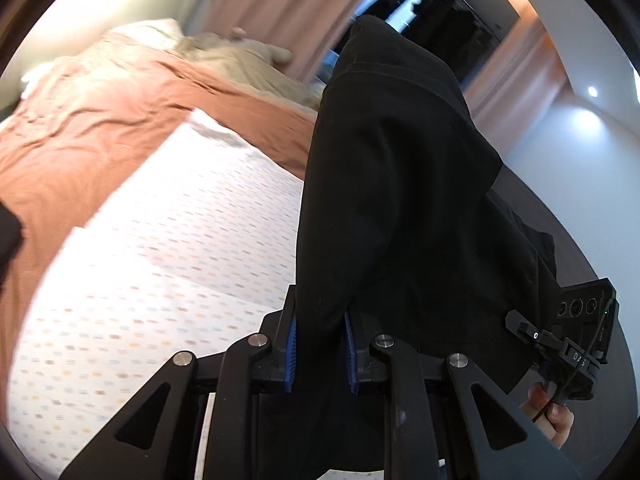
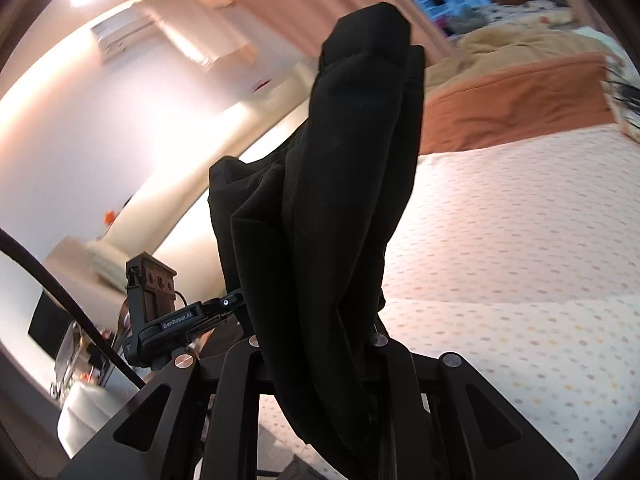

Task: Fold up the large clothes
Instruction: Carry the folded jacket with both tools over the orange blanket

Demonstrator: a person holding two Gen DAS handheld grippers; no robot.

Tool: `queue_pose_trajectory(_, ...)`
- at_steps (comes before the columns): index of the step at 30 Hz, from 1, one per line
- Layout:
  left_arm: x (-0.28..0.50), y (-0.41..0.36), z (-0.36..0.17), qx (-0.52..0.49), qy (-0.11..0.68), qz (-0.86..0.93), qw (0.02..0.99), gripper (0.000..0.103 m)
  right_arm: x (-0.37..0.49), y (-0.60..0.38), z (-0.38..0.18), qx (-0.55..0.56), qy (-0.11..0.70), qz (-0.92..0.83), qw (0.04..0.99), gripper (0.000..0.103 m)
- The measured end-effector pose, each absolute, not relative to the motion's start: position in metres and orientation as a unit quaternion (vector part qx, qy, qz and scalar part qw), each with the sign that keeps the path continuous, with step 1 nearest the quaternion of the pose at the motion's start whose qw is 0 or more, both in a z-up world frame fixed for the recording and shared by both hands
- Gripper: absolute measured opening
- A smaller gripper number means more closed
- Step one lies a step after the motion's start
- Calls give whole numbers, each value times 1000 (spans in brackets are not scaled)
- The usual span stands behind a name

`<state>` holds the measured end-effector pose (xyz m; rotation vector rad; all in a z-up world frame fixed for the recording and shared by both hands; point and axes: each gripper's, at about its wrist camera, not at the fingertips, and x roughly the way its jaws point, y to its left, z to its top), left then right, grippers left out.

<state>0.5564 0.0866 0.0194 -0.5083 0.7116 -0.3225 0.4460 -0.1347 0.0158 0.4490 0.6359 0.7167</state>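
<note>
A large black garment (image 1: 400, 160) hangs in the air above the bed, held up between both grippers. In the left wrist view my left gripper (image 1: 320, 320) is shut on a bunched edge of it, and the blue pads (image 1: 291, 344) press the cloth from both sides. My right gripper (image 1: 576, 332) shows at the right edge with a hand (image 1: 554, 416) under it. In the right wrist view the black garment (image 2: 352, 160) drapes over my right gripper (image 2: 320, 320) and hides its fingers; the cloth runs out from between them. My left gripper (image 2: 160, 308) is at the left.
Below lies a bed with a white dotted sheet (image 1: 180, 260) (image 2: 520, 240). A terracotta duvet (image 1: 100, 120) (image 2: 520, 100) and a beige blanket (image 1: 240, 60) are bunched at its far end. Pink curtains (image 1: 280, 0) and a window are behind. A dark screen (image 2: 48, 324) stands by the wall.
</note>
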Motion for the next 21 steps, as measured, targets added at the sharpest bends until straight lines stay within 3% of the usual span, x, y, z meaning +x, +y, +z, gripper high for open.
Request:
queue_pose_trajectory(11,504,234,34,-279,307,-79,907,19,485,44,24,168,324,434,824,14)
queue_pose_trajectory(21,480,312,37,-296,277,-40,913,19,507,179,32,127,337,489,794,14)
